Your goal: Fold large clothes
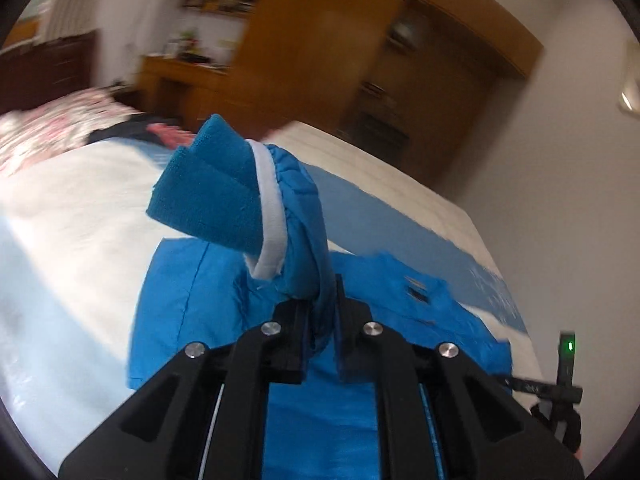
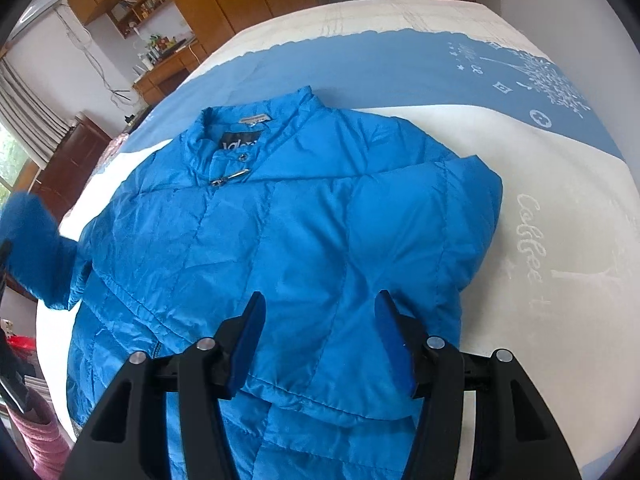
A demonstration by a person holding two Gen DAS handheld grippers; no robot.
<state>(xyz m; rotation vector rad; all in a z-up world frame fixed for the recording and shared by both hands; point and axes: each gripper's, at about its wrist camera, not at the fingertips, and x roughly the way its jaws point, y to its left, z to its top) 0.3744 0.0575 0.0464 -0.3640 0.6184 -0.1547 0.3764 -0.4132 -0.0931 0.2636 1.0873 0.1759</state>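
Note:
A bright blue puffer jacket [image 2: 304,232] lies front up on the bed, collar at the far side. One sleeve is folded across its right part. My left gripper [image 1: 322,300] is shut on the other sleeve [image 1: 304,240], lifted above the jacket [image 1: 192,292]; its knit cuff [image 1: 208,196] with a white band sticks out past the jaws. In the right wrist view that raised cuff [image 2: 32,236] shows blurred at the left edge. My right gripper [image 2: 320,312] hovers over the jacket's lower part, open, its blue pads apart with nothing pinched between them.
The bed cover [image 2: 560,216] is white with a blue band and printed lettering. A floral quilt [image 1: 52,128] lies at the bed's far end. Wooden wardrobes [image 1: 320,48] and a desk [image 2: 168,68] stand beyond the bed. A pink thing [image 2: 44,440] sits low at the left.

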